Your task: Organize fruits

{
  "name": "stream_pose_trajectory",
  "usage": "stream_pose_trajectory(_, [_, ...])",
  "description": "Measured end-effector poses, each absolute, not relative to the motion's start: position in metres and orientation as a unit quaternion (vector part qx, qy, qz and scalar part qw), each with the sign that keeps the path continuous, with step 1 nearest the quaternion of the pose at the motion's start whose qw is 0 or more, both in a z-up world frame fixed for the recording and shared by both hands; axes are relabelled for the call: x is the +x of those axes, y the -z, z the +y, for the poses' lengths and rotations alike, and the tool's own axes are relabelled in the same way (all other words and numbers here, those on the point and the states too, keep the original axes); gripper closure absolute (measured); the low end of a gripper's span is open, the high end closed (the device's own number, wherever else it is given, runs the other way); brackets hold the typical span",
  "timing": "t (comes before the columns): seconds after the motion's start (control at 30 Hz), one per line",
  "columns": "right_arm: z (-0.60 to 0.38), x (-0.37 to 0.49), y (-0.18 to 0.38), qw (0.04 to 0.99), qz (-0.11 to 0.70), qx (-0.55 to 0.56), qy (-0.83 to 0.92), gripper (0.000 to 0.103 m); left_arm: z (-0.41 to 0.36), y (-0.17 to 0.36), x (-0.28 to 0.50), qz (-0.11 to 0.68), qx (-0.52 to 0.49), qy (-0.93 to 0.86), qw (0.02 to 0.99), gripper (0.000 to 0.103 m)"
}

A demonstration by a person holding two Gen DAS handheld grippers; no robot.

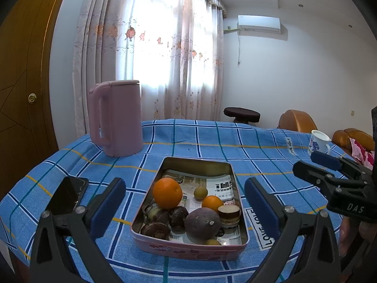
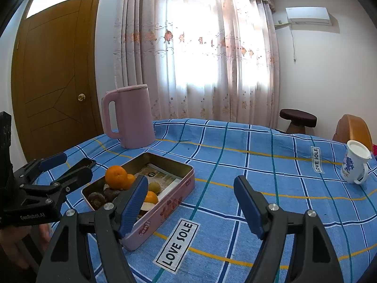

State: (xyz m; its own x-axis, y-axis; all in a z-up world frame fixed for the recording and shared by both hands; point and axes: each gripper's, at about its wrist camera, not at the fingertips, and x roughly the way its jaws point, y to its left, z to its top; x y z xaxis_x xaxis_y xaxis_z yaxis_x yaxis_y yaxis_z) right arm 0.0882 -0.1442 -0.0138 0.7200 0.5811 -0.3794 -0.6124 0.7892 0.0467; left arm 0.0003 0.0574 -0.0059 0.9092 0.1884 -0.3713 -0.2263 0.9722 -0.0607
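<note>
A pink metal tin (image 1: 188,251) (image 2: 165,206) lined with newspaper sits on the blue checked tablecloth. It holds a large orange (image 1: 167,193) (image 2: 115,176), a smaller orange (image 1: 212,203), a small green fruit (image 1: 200,192), a purple passion fruit (image 1: 202,222) and several dark brown fruits (image 1: 155,230). My left gripper (image 1: 185,208) is open and empty, its blue pads straddling the tin's near end. My right gripper (image 2: 190,208) is open and empty, to the right of the tin above the cloth; it also shows at the right in the left wrist view (image 1: 313,164).
A pink kettle (image 1: 116,118) (image 2: 129,115) stands behind the tin. A black phone (image 1: 67,194) lies left of the tin. A flowered white mug (image 1: 318,142) (image 2: 354,165) stands at the far right. Chairs and a stool (image 2: 298,119) stand beyond the table.
</note>
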Motion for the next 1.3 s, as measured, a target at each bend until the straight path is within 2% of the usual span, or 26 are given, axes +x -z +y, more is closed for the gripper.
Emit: stream_pose_trajectory(1.3, [-0.166, 0.09, 0.02, 0.936, 0.185, -0.049, -0.295, 0.026, 0.046, 0.0, 0.003, 0.185, -0.051, -0.088, 0.978, 0.0])
